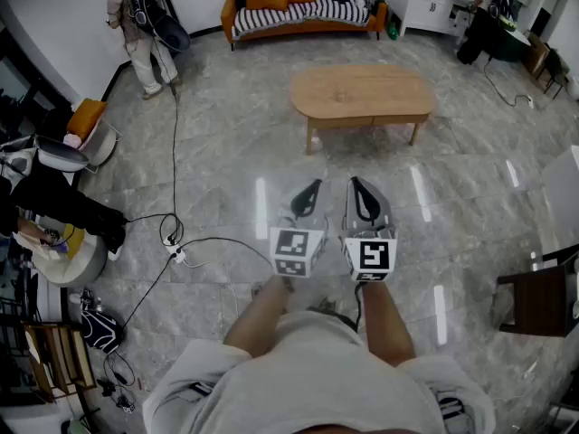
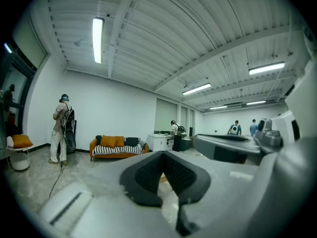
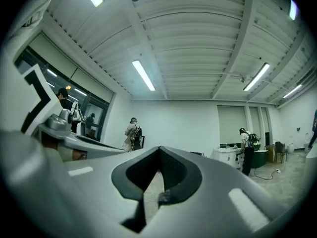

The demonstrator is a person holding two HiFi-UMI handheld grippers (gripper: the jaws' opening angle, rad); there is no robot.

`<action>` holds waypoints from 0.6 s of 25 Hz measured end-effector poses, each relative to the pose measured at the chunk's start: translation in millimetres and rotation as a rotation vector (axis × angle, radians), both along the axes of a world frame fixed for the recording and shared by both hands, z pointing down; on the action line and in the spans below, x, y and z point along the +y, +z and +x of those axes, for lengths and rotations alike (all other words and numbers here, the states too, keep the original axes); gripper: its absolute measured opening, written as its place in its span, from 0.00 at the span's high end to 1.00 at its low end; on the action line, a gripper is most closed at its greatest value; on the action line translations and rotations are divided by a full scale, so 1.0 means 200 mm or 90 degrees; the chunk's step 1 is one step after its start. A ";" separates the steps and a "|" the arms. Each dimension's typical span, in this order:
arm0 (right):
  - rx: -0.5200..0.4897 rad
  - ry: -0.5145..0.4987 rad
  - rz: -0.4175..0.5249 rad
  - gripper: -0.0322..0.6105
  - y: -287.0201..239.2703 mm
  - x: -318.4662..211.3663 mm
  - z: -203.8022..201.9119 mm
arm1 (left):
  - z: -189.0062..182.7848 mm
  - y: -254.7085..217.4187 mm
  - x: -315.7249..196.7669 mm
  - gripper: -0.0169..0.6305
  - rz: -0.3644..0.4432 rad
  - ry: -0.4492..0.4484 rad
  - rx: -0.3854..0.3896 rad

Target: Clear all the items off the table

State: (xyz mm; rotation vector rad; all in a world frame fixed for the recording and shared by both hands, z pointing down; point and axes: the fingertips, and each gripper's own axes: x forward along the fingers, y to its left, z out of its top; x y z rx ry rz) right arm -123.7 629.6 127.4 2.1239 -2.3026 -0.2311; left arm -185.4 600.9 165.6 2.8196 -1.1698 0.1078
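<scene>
Grey L claw (image 1: 312,186), grey R claw (image 1: 356,183), black pads (image 1: 309,202), b/w marker cubes (image 1: 295,250), pale short-sleeve tee (image 1: 312,378)

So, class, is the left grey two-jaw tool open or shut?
Shut: the left grey two-jaw tool has its black pad tips touching, with nothing between them.

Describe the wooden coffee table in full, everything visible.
The coffee table is low and made of what looks like light, warm-toned wood. It has a long top with rounded ends, a shallow apron under it and slim legs, two of them visible at the near side. Nothing shows on its top. It stands level on the glossy grey tiled floor, well short of the orange sofa, touching nothing but the floor.
</scene>
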 end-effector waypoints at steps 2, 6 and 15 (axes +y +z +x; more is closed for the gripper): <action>0.001 0.001 0.001 0.94 0.01 0.01 0.03 | 0.03 0.01 0.01 0.94 0.002 0.000 0.000; -0.001 -0.003 0.001 0.94 0.03 0.02 0.09 | 0.10 0.02 0.02 0.94 0.002 -0.001 -0.004; -0.035 -0.001 0.013 0.94 0.06 -0.01 0.22 | 0.19 0.07 -0.01 0.94 -0.011 -0.008 -0.022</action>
